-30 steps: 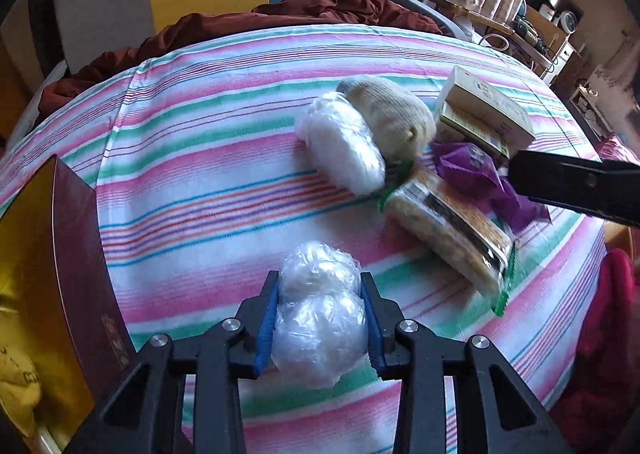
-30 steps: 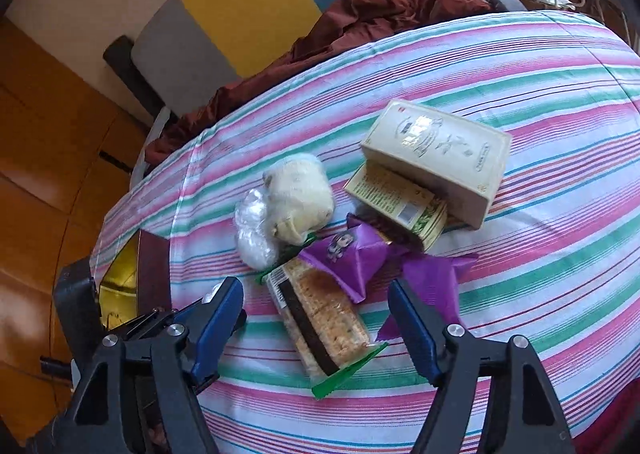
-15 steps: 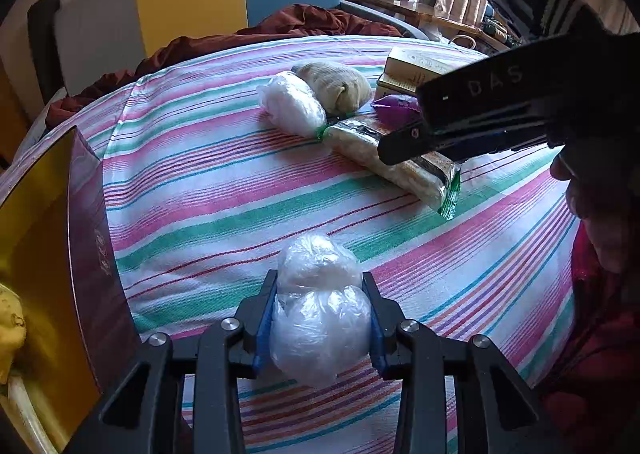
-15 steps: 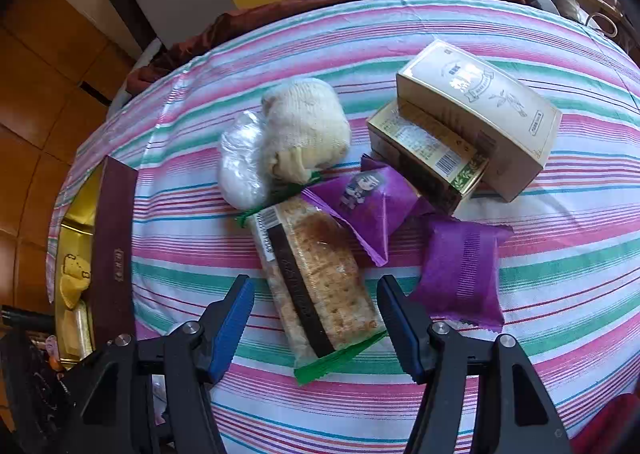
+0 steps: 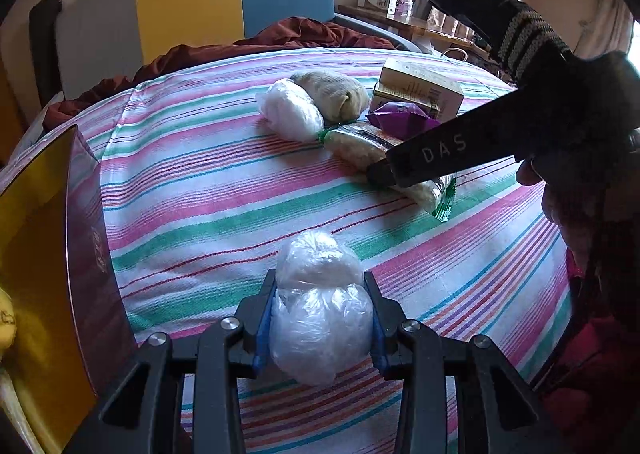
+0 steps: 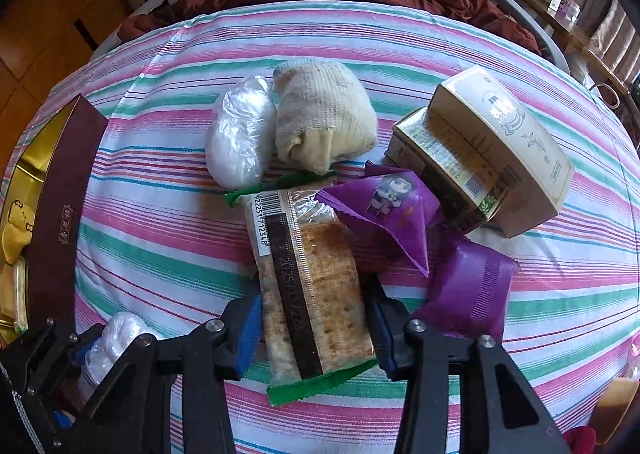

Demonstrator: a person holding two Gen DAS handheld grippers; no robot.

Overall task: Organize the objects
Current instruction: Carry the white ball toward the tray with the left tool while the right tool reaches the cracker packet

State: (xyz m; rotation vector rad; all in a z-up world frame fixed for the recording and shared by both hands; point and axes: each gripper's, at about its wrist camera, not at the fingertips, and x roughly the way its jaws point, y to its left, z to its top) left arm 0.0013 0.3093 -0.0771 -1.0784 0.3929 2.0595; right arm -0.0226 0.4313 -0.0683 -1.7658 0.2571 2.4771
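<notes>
So, L gripper [image 5: 319, 328] is clamped on a plastic-wrapped white bundle [image 5: 318, 318]: both blue pads press its sides, the top bulges out past the tips, the bottom sags below them. It hangs over the striped cloth [image 5: 208, 189], near the maroon-and-gold box [image 5: 86, 254] at the table's left edge.

R gripper [image 6: 312, 324] has just been closing, jaws now narrow around the cracker pack [image 6: 308, 286]. The pack lies flat on the cloth w/ its near half between the fingers, green end sticking out toward the camera. Left pad sits against the pack's edge; right pad looks to touch too, but the wrapper hides the contact, so can't tell for sure if it's pinched.

Rest of the pile is just beyond: two purple packets [image 6: 384, 209], one overlapping the pack's far right corner; a 2nd white bundle [image 6: 238, 133] touching a beige sock roll [image 6: 324, 117]; two cream boxes [image 6: 500, 141] stacked to the right.

From the L cam, the R gripper's black body reaches down over the pack.
</notes>
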